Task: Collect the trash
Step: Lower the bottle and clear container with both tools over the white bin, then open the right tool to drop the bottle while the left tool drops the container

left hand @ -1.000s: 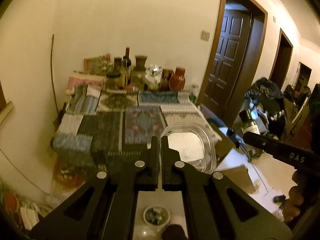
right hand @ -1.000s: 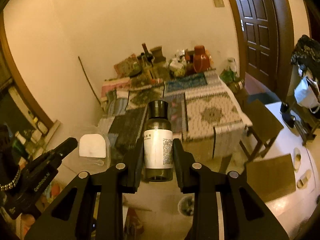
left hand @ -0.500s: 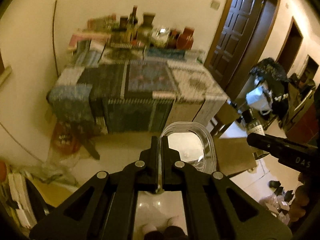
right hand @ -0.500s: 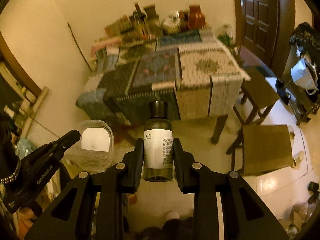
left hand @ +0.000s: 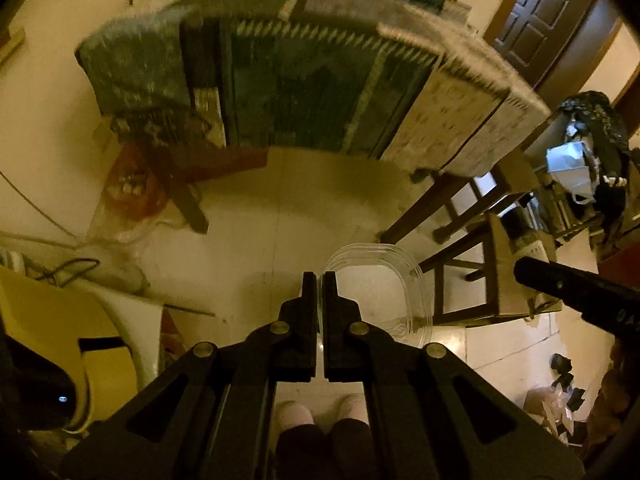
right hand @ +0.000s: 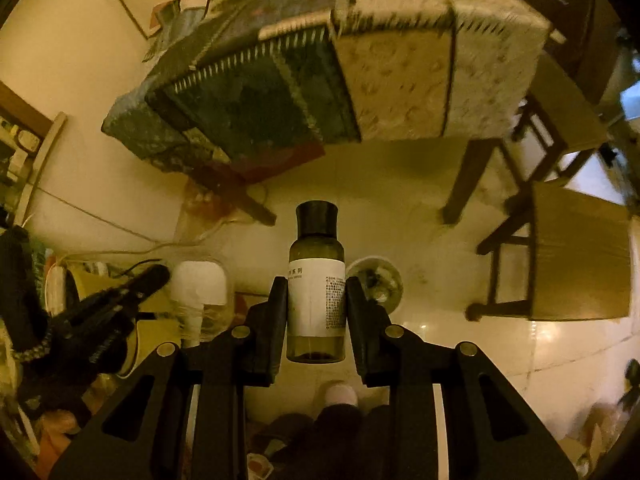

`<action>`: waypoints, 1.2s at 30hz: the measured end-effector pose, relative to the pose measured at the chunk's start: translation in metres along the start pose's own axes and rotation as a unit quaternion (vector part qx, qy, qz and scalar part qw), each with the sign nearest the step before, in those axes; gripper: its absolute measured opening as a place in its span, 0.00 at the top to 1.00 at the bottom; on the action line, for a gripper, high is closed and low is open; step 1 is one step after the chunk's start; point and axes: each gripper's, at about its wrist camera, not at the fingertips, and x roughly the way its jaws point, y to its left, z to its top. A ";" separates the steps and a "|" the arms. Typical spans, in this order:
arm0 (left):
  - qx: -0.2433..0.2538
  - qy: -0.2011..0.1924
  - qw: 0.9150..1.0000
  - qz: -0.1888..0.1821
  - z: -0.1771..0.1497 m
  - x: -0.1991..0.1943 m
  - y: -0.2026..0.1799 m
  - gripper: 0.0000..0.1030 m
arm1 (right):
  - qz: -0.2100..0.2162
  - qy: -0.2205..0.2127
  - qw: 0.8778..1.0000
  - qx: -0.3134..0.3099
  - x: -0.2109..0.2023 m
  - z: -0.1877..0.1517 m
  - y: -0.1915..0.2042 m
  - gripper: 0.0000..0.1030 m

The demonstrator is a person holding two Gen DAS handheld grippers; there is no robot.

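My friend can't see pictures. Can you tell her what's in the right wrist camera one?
The right gripper holds a small dark bottle with a white label; its jaws are opening slightly. Below are a pale floor, a cloth-covered table and a wooden stool.

Clear plastic tray [left hand: 384, 292] pinched by its rim, tilted; dark capped bottle [right hand: 316, 280] with white label, upright between black fingers.

bottle [right hand: 316, 296] label — "系列", rest illegible
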 end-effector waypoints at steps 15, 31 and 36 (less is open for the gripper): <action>-0.015 0.060 0.998 -0.024 0.000 0.120 -0.031 0.78 | -0.056 0.016 0.998 -0.012 0.032 0.004 -0.055 0.50; -0.018 0.066 0.998 0.011 0.002 0.024 -0.049 0.46 | -0.027 -0.025 0.999 -0.037 -0.071 0.006 -0.043 0.50; 0.003 -0.005 1.000 0.006 0.014 -0.075 -0.068 0.46 | -0.024 -0.069 0.995 -0.063 -0.138 0.002 -0.017 0.50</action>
